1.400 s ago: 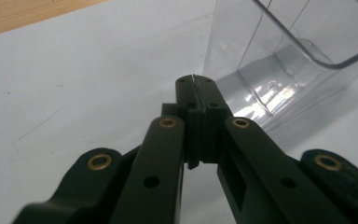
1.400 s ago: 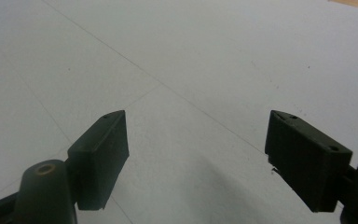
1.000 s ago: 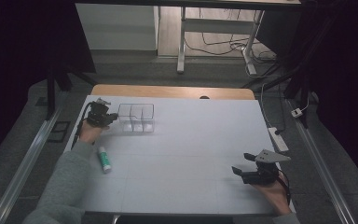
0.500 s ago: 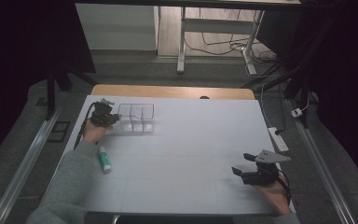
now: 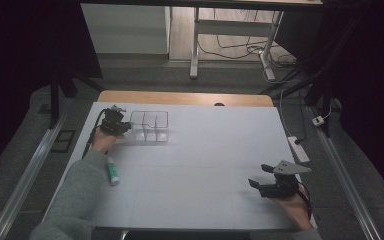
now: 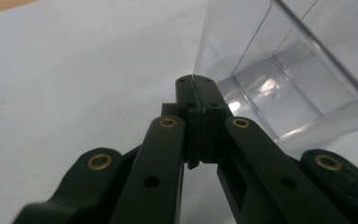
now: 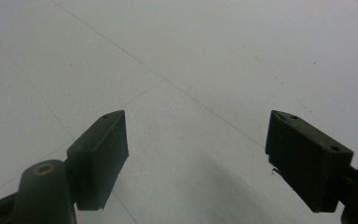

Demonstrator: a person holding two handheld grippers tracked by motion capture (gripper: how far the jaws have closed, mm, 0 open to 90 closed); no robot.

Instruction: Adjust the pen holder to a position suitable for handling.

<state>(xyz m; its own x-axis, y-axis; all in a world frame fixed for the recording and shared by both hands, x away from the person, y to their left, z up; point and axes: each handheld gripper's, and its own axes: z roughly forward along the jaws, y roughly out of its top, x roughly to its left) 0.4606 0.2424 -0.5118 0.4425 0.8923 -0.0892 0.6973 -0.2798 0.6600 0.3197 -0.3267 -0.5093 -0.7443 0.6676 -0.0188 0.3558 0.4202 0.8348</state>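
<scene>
High view — unreadable glue stick [image 5: 111,169] label

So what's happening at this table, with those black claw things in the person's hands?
A person holds a gripper in each hand over a white table. The left gripper is shut on the thin wall of a clear plastic organizer with compartments, at the table's far left. The right gripper hangs open above bare table near the person, holding nothing. A small white tube with a green cap lies beside the left forearm, untouched.
</scene>
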